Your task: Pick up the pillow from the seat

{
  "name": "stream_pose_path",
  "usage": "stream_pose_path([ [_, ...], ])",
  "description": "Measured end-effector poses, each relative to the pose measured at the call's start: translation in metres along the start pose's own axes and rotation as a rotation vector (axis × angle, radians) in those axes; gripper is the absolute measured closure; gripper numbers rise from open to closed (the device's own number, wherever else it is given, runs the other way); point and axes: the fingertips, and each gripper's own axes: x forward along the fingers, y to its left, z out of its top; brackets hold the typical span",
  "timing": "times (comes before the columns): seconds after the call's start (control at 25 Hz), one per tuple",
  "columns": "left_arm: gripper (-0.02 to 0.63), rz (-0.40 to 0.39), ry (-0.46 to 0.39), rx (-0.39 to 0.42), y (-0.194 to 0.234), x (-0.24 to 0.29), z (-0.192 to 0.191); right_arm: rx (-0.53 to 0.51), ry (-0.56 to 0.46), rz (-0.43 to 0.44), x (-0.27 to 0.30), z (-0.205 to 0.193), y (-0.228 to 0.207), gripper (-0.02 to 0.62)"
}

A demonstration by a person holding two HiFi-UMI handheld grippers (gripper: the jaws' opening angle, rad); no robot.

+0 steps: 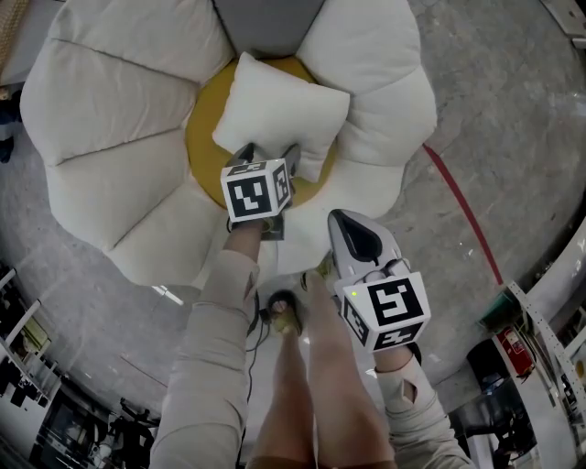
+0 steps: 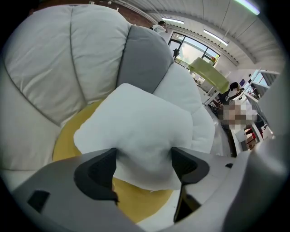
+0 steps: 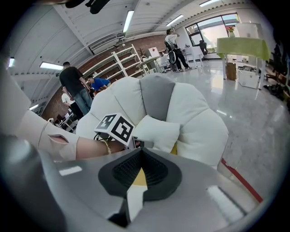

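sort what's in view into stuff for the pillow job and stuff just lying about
Job: pillow, seat, left tongs open round the pillow's corner.
Lying about: right tongs shut, red line, shelves, green table.

head view steeply overhead; gripper views low, close; all share pillow (image 1: pixel 279 114)

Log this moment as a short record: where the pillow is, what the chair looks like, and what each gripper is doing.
pillow: white, lying on the yellow seat, not yet lifted
chair: white petal cushions around the seat, one grey petal at the back
left gripper: jaws wide apart, pillow's near corner between them
right gripper: jaws together, nothing held, back from the chair
task stage: grip on the pillow not yet closed
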Motion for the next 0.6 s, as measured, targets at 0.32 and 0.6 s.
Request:
stream_pose_path([
  [0.32, 0.237, -0.007, 0.009, -0.003, 0.001, 0.002, -0.003, -0.005, 0.006, -0.004, 0.003, 0.001, 0.001, 0.595],
  [0.6, 0.434, 0.011, 0.024, 0.017, -0.005, -0.012, -0.005, -0.023, 0.007, -0.003, -0.004, 0.000, 0.008, 0.595],
])
